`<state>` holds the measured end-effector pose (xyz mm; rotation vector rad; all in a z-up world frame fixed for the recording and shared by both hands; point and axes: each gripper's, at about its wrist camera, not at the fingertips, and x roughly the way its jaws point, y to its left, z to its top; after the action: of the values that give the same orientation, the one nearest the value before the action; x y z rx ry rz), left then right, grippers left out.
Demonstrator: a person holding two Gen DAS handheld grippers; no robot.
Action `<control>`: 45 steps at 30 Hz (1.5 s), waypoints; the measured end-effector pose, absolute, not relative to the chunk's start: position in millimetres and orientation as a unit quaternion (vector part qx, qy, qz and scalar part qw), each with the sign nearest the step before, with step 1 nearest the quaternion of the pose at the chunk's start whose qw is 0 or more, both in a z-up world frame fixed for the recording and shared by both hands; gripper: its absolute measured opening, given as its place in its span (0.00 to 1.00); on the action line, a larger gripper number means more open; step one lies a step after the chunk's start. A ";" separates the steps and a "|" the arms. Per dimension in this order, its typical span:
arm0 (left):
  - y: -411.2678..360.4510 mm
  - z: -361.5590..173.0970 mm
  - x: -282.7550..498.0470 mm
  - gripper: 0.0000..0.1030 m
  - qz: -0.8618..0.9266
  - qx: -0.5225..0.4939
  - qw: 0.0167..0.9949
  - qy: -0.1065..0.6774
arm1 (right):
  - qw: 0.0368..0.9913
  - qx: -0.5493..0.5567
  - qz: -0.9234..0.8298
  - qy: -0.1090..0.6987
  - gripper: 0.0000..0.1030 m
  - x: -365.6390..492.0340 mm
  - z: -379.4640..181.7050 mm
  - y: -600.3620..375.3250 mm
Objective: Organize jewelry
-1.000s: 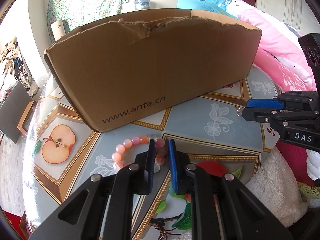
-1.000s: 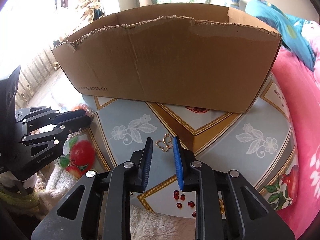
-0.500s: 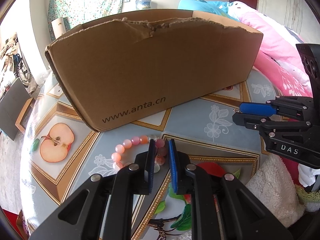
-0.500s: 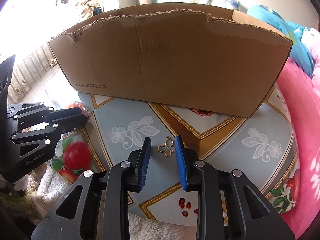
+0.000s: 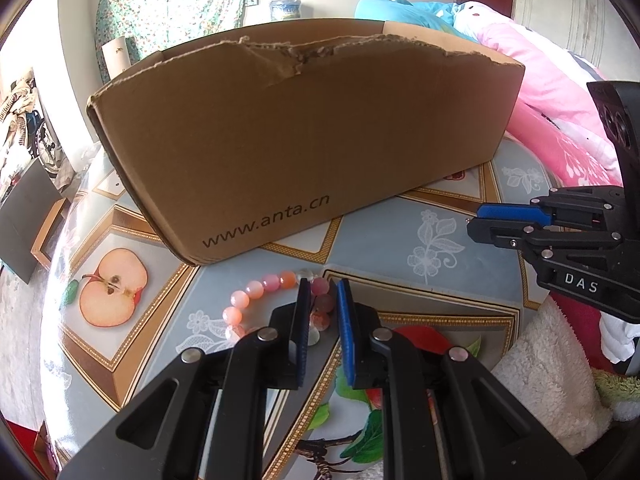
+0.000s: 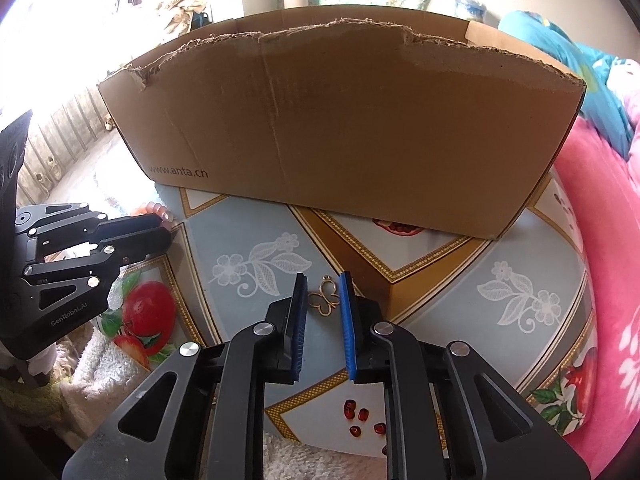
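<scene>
The cardboard box (image 5: pixel 304 136) carries the web address "www.anta.cn" in dark lowercase letters, printed near the bottom left corner of its front wall; it reads large and slanted in the left wrist view and smaller, level, low on the same wall in the right wrist view. The right claw (image 5: pixel 474 220), seen from the left wrist, bears a small black plate with the white capitals "DAS" on its body. The left claw (image 6: pixel 170 232), seen from the right wrist, has "GenRobot.AI" in faint grey lettering along its black side plate.
</scene>
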<state>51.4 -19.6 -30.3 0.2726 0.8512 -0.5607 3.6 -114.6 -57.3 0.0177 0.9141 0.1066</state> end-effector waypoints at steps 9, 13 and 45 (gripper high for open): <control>-19.3 -30.6 52.0 0.13 -0.269 0.124 0.864 0.406 | 0.893 0.033 0.061 0.446 0.14 6.2 -52.5 -128.2; -18.2 -31.2 52.7 0.13 -0.273 0.116 0.865 0.405 | 0.882 0.050 0.083 0.461 0.14 7.4 -50.0 -138.6; 12.8 -20.0 60.0 0.09 -0.292 0.035 0.869 0.399 | 0.880 0.135 0.094 0.445 0.14 -8.6 -28.2 -186.3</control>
<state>60.0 12.8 -20.0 0.0728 0.8352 -0.6107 -8.6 -186.3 -28.2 0.2803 0.9283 0.1965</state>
